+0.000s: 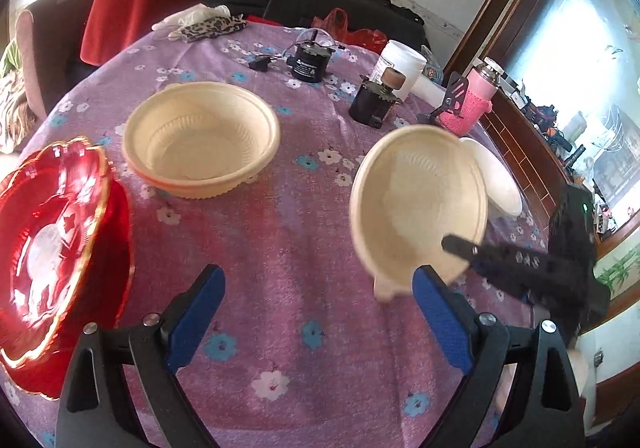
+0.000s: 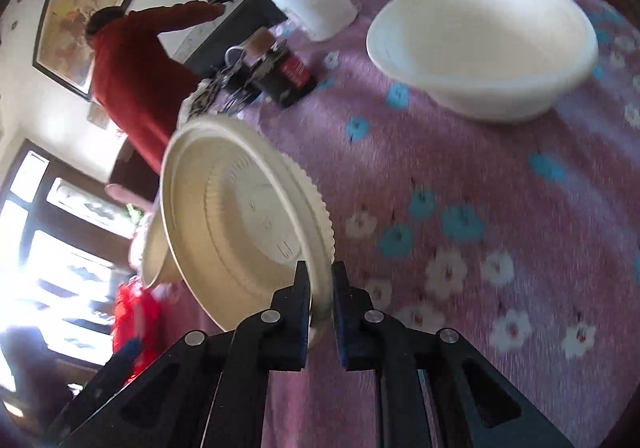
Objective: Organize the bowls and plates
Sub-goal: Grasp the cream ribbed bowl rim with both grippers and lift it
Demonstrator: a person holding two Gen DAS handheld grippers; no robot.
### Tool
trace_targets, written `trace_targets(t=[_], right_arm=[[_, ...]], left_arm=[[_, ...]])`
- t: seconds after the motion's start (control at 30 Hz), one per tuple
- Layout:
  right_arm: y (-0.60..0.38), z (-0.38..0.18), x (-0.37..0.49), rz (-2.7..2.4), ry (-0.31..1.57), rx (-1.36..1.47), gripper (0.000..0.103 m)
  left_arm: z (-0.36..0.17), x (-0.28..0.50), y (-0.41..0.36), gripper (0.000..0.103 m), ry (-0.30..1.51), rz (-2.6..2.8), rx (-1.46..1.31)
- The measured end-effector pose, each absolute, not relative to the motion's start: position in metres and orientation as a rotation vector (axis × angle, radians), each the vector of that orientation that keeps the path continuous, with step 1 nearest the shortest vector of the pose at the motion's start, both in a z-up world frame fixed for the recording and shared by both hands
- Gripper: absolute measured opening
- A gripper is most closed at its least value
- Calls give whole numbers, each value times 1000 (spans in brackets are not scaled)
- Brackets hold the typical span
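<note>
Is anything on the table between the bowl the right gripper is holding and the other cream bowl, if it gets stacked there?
Nothing visible. The right gripper is shut on the rim of the tilted bowl, and only bare purple tablecloth lies between it and the empty cream bowl. The red plates sit off to the far side.

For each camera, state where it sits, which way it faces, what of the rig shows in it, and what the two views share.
Left wrist view: sits on the left gripper, looks forward and down over the purple floral tablecloth at a cream bowl on the cloth and a red plate; its own open blue-padded fingers show, and the right gripper.
Right wrist view: sits on the right gripper, tilted, looking along fingers shut on the held cream bowl.
Shared: the held cream bowl, the tablecloth, the person in red.
</note>
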State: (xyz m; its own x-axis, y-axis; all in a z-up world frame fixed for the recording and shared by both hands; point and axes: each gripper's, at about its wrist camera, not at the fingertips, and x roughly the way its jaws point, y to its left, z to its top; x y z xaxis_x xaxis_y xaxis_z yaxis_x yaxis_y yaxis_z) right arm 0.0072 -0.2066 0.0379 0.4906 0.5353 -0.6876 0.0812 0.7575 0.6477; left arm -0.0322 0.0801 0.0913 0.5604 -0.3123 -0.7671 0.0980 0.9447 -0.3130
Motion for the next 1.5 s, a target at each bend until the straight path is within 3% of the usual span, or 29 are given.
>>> trace_targets(t=[0.33,0.37,0.43,0.53,0.67,0.77,0.8,1.2,1.5], right_arm=[[-209,45,5,316,915,596,15],[-207,46,5,311,909,575,20],[-205,46,4,315,901,571,26],[-203,46,3,297,902,539,26],[-203,45,4,280,894,535,26],[-203,40,6,277,897,548,26],[-203,39,6,277,903,551,26],[-191,67,-16,323,785,532,22],[-108,129,-44,508,749,466,22]], left_arm=[[75,24,33,94,1011,-225,-176],[72,30,31,94,1019,-226,-175],[64,43,25,82,1039,-218,-165],[51,58,17,65,1089,-246,-165],[40,66,9,61,1109,-245,-163],[35,68,1,35,1118,-251,-138],[35,68,-2,19,1117,-260,-127],[68,19,18,18,1033,-221,-188],[134,-53,111,18,839,-100,-280]])
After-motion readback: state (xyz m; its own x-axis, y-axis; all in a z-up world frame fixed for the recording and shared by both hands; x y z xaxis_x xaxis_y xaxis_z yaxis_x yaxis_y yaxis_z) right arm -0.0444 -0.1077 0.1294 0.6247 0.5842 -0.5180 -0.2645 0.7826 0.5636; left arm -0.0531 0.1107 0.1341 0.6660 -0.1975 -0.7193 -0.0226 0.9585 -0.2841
